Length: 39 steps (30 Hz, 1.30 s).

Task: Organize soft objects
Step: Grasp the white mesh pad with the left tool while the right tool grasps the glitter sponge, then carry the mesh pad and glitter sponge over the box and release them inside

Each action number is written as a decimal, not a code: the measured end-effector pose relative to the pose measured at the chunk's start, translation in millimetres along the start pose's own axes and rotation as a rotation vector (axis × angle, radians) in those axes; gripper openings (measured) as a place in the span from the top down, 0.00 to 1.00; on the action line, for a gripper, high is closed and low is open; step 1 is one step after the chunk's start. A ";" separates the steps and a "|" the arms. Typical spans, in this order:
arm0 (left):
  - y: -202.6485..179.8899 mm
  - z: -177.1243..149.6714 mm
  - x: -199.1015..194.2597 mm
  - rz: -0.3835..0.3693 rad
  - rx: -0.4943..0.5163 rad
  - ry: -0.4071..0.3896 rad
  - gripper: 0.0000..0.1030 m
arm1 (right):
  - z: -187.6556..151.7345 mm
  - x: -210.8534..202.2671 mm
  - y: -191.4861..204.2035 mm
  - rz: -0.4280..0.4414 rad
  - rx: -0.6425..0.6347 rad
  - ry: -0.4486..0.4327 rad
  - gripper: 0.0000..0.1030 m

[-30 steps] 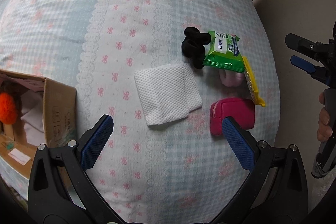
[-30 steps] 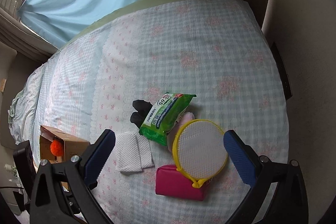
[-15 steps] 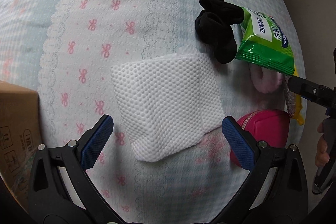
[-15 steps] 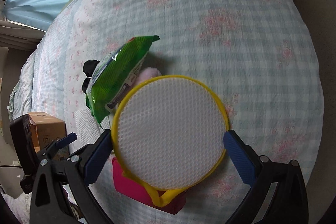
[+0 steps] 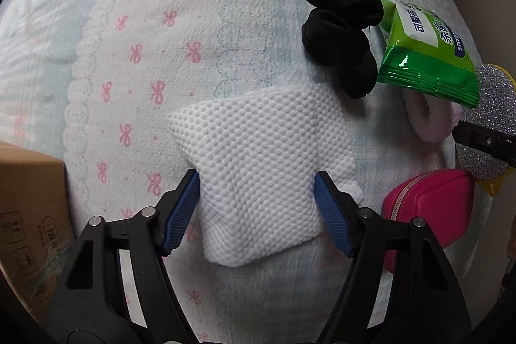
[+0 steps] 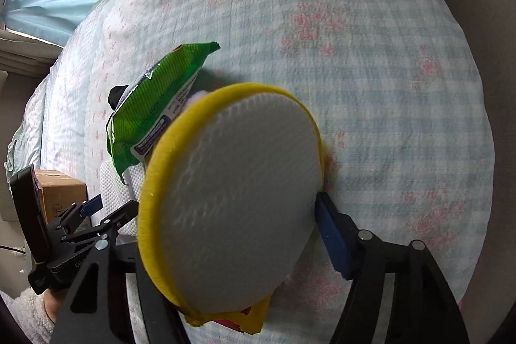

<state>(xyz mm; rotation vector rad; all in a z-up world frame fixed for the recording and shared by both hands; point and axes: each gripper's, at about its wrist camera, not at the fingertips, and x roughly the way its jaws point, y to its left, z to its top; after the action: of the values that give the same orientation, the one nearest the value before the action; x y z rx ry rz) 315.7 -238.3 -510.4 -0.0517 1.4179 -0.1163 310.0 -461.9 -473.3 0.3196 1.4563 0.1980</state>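
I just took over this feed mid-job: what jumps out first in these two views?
In the right wrist view, a round yellow-rimmed scrubber pad fills the middle, tilted and squeezed in the right claw. In the left wrist view, the left claw pinches a white dimpled cloth on the bow-print bedspread. To the cloth's right lie black socks, a green wipes pack and a pink pouch.
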 end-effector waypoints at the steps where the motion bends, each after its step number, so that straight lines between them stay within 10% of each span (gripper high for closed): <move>1: 0.5 0.6 -1.1 -0.001 -0.001 -0.004 0.52 | -0.4 -1.3 -1.5 0.000 0.007 -0.001 0.51; 10: -0.4 5.7 -11.3 -0.056 0.007 -0.026 0.81 | -1.9 -7.6 2.8 -0.016 0.029 -0.016 0.84; 20: 14.4 3.1 -40.1 -0.077 0.015 -0.069 0.83 | -10.7 -36.8 19.3 -0.038 0.028 -0.067 0.85; 39: 35.7 -48.8 -222.7 -0.171 0.036 -0.298 0.83 | -77.0 -184.7 126.0 -0.068 -0.062 -0.266 0.85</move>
<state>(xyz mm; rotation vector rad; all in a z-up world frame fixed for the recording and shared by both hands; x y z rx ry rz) 236.4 -176.3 -302.8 -0.1548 1.1116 -0.2649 221.2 -395.8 -264.4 0.2356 1.1941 0.1395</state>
